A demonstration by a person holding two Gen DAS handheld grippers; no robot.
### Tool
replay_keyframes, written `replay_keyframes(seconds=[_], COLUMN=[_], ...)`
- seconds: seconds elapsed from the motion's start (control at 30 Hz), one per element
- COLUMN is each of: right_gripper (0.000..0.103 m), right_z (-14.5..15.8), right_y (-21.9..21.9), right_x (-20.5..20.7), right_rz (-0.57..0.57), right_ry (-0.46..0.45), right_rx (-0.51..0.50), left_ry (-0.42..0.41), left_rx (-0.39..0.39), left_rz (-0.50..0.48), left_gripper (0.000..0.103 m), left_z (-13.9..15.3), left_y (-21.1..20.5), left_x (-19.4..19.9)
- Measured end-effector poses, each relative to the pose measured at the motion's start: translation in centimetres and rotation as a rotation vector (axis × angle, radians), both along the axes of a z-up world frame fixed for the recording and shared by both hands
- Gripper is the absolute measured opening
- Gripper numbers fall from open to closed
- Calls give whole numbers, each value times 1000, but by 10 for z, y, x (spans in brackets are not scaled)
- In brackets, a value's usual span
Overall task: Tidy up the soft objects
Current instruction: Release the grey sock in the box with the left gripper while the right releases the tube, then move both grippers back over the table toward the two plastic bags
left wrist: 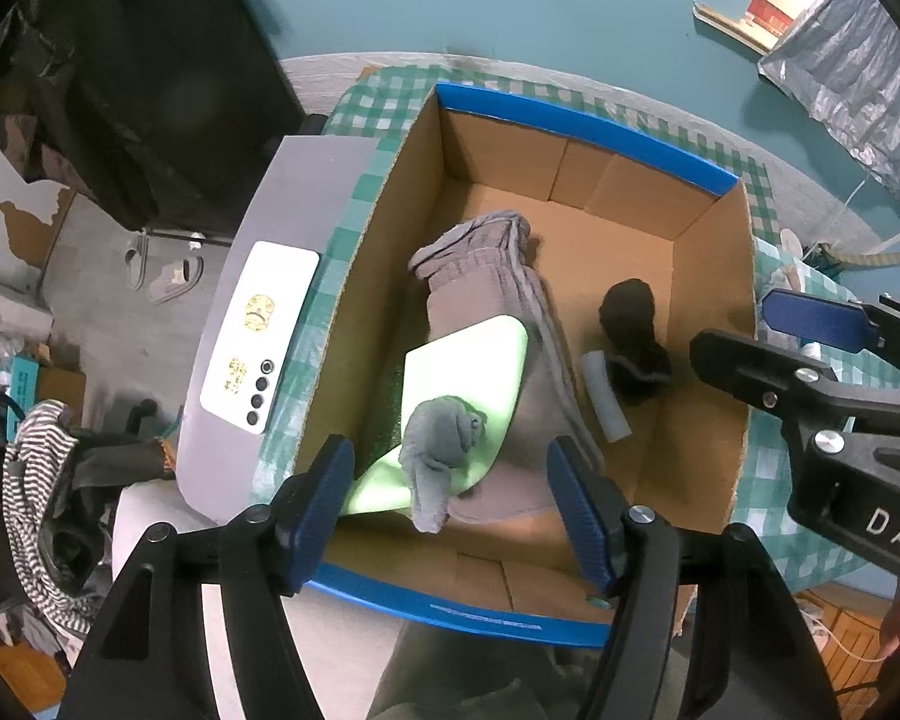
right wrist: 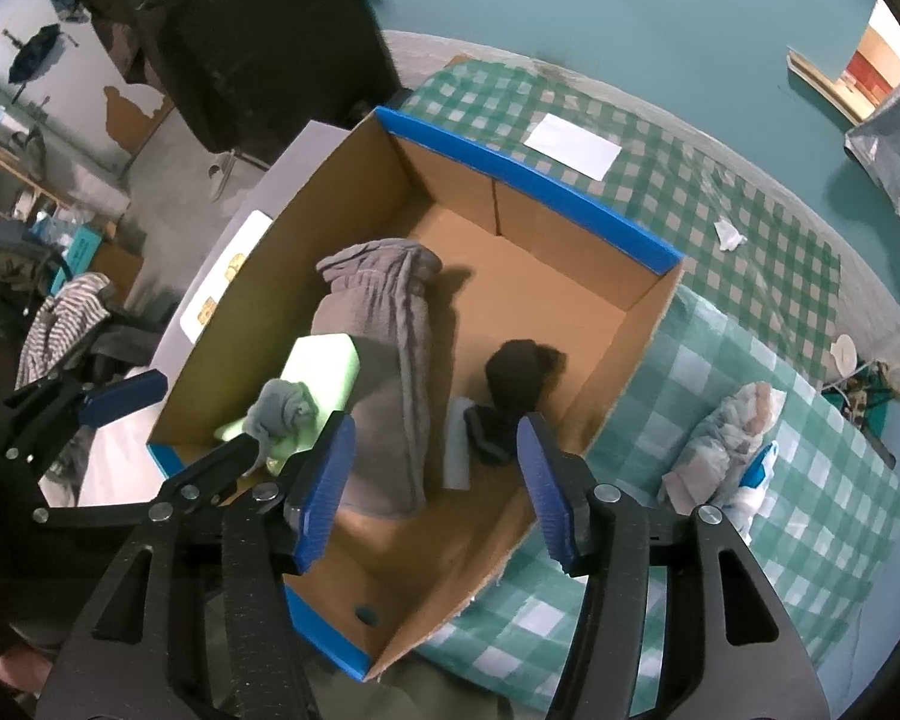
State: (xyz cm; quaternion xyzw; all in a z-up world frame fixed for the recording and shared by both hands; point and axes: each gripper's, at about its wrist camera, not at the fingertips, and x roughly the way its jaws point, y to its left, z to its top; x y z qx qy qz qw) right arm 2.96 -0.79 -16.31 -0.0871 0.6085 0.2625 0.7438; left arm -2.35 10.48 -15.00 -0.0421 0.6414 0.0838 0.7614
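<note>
Cardboard box (left wrist: 714, 300) below both tongs, already holding grey towel (left wrist: 486, 276), green sponge (left wrist: 468, 372), grey sock (left wrist: 444, 438) and dark sock (left wrist: 630, 330). Left tongs (left wrist: 450, 504) and right tongs (right wrist: 432, 486) released, empty. Wrapped bundle (right wrist: 720, 438) right of the right tongs remains outside, probably next.

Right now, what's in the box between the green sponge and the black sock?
The folded grey-brown towel lies between the green sponge and the black sock, with a small white roll beside the sock. The right wrist view shows it best.

The right gripper (left wrist: 822, 324) body reads "DAS".
</note>
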Motion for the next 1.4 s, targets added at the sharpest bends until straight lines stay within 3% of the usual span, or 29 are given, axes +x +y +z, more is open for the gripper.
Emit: replay_keyframes(seconds=[0.77,1.4], right_gripper=[61,63], right_z=[6,-6], right_y=[-68,-167], right_x=[7,6], right_rz=[-115,-249], right_ry=[7,10], right_rx=[12,-44], left_ry=[-21,-44], left_rx=[-6,-15], left_rz=[-44,-152], left_gripper=[68,69], left_z=[14,22], left_y=[-41,-109], left_x=[15,33])
